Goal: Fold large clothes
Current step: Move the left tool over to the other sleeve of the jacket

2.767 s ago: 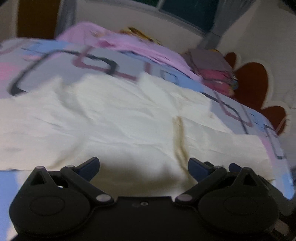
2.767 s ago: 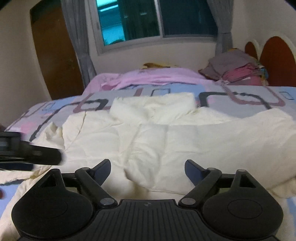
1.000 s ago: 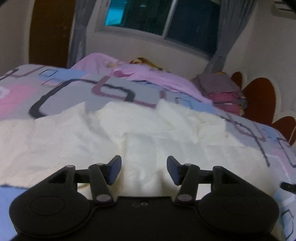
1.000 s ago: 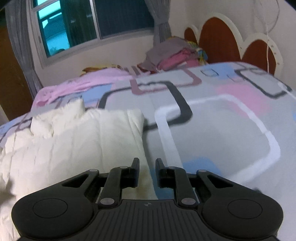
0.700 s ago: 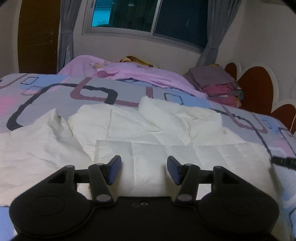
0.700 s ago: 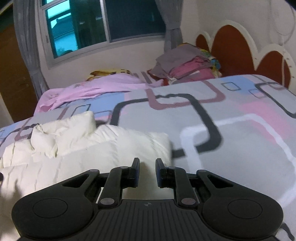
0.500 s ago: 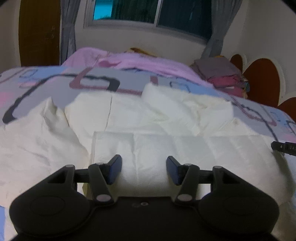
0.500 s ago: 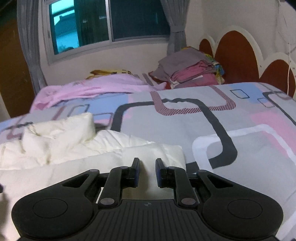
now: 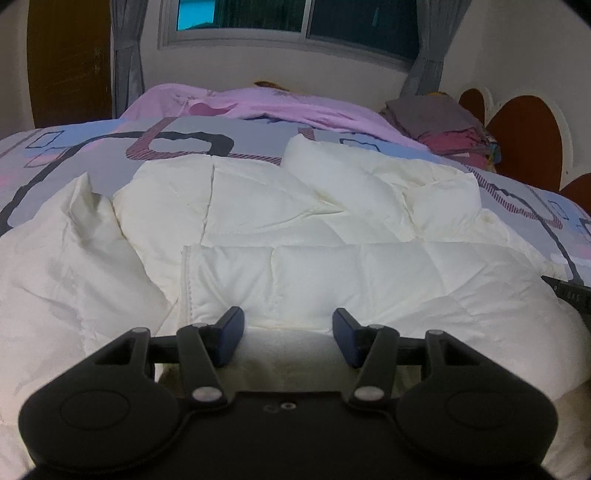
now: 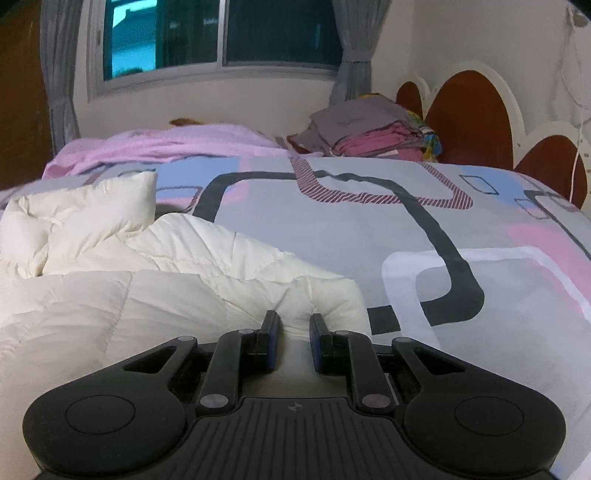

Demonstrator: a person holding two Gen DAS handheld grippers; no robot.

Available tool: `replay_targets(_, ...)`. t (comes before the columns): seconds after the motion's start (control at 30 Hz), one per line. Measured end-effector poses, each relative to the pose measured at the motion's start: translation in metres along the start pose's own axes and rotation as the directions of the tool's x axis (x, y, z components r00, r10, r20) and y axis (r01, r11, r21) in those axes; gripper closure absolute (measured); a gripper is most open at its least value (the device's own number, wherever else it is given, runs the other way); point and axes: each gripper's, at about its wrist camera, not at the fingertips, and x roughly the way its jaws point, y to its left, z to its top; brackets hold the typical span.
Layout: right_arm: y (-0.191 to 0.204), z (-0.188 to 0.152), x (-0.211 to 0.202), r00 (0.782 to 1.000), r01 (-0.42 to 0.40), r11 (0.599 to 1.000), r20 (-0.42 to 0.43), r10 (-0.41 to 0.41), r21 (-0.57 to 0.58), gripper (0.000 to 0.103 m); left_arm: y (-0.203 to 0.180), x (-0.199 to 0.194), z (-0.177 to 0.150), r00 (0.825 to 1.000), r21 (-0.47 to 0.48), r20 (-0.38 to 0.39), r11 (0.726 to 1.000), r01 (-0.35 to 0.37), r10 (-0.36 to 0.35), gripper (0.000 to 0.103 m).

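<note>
Over the bed, both tilted-down grippers, left gripper [image 9: 288,334] and right gripper [image 10: 291,341], seemingly pinch the cream jacket [image 9: 332,273].

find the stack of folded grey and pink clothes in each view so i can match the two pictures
Left wrist: the stack of folded clothes sits upper right, at the bed's far edge beside the brown headboard.
Right wrist: the stack sits upper centre-right, left of the headboard.
Shared landmark: the window.

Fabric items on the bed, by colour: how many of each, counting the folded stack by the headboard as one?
Cream quilted garment: 1
Pink blanket: 1
Patterned bedspread: 1
Grey and pink folded stack: 1
Total: 4
</note>
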Motion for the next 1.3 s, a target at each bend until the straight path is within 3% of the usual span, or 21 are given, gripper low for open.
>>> replay_targets(0.1,0.0,0.009,-0.012,0.999,-0.023,1.0,-0.029,0.024,0.004,0.082,0.002,-0.009,0.003,1.0,-0.004,-0.01,1.0,0.0,0.0,0.039)
replay_targets(0.13,0.001,0.011,-0.019,0.999,-0.037,0.999,-0.025,0.037,0.01,0.067,0.002,-0.014,0.003,1.0,-0.007,-0.005,1.0,-0.004,0.004,0.032)
replay_targets(0.17,0.003,0.012,-0.027,0.999,-0.048,0.999,-0.013,0.048,0.013,0.044,0.003,-0.019,0.002,1.0,-0.007,0.002,1.0,-0.008,0.008,0.031)
replay_targets(0.2,0.006,0.012,-0.036,0.998,-0.066,0.998,0.003,0.066,0.01,0.035,0.003,-0.025,0.001,1.0,-0.005,0.011,1.0,-0.008,0.008,0.031)
replay_targets(0.23,0.01,0.012,-0.043,0.996,-0.082,0.997,0.019,0.082,-0.005,0.034,0.003,-0.031,0.0,1.0,0.0,0.021,1.0,-0.007,0.007,0.03)
replay_targets(0.43,0.034,-0.005,-0.078,0.992,-0.116,0.991,0.042,0.119,-0.067,0.034,0.012,-0.063,-0.004,0.999,-0.011,0.04,1.0,-0.004,0.005,0.03)
replay_targets(0.63,0.045,-0.032,-0.065,0.994,-0.103,0.989,-0.053,0.098,-0.107,0.034,0.033,-0.089,-0.013,0.999,-0.06,0.033,0.998,-0.026,0.028,0.03)
replay_targets(0.83,0.051,-0.026,-0.067,0.993,-0.093,0.992,-0.074,0.087,-0.08,0.034,0.057,-0.104,-0.019,0.998,-0.112,0.014,0.992,-0.06,0.062,0.029)
replay_targets(1.3,0.121,-0.006,-0.106,0.969,-0.244,0.963,-0.006,0.245,-0.112,0.034,0.103,-0.138,-0.027,0.992,-0.191,0.027,0.974,-0.118,0.126,0.028)
